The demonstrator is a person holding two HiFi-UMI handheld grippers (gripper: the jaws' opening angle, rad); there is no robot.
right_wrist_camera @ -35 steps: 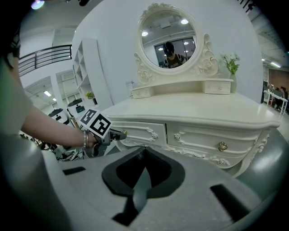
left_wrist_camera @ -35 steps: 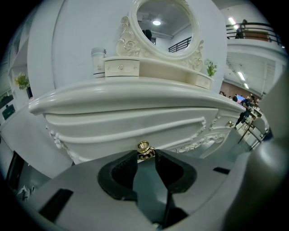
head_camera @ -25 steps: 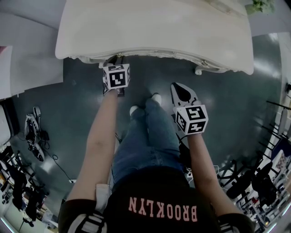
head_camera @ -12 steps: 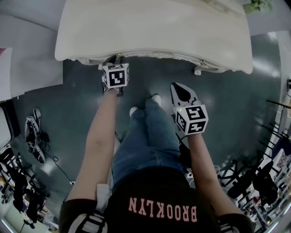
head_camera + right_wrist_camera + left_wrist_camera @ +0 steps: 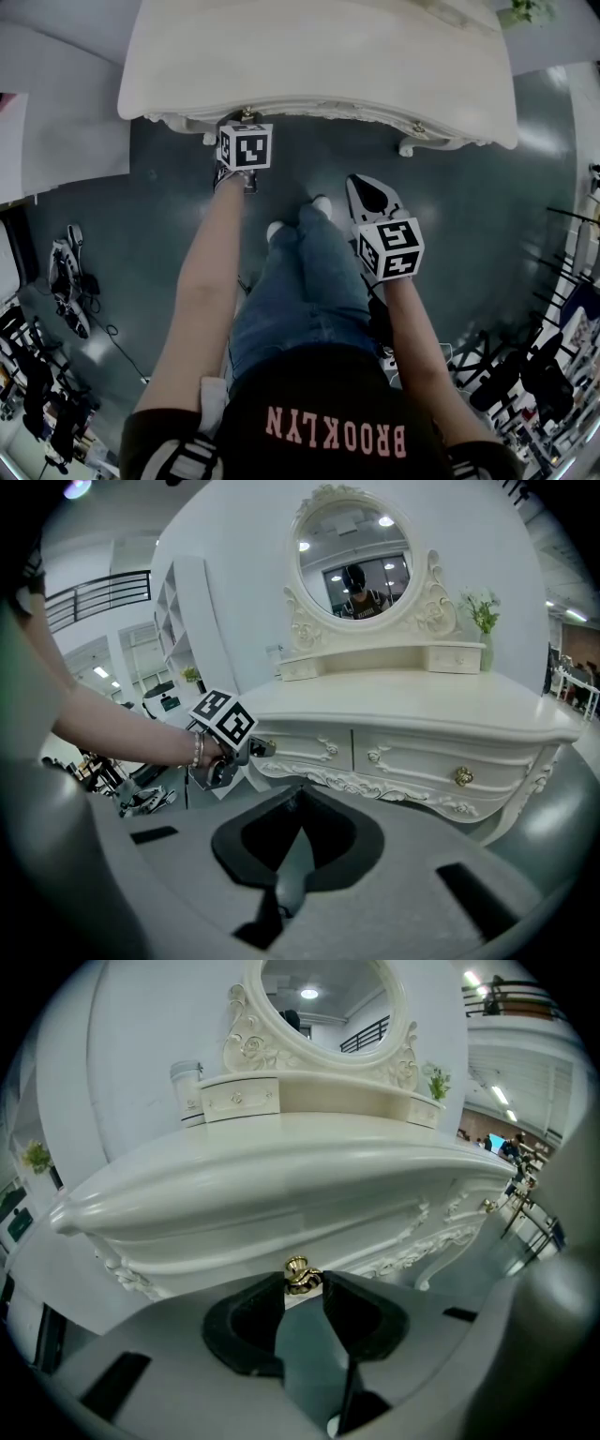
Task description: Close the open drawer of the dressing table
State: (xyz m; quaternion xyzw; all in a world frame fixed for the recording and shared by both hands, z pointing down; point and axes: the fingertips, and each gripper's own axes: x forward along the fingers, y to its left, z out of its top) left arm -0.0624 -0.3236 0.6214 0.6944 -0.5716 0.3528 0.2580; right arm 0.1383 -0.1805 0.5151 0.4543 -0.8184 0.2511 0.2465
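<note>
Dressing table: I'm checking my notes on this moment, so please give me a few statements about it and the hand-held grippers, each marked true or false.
The left hand-held gripper has its jaws closed on a gold knob. True.
The right hand-held gripper also holds a knob. False: it is shut on nothing, away from the dressing table.
A mirror stands on the table. True.
The table is dark brown. False: it is cream white.

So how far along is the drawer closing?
Nearly done, I'd say. The left drawer looks pushed in, about level with the right drawer. The left claw is clamped on its gold knob. The right claw hangs back, shut and empty. What's left: letting go of the knob.
</note>
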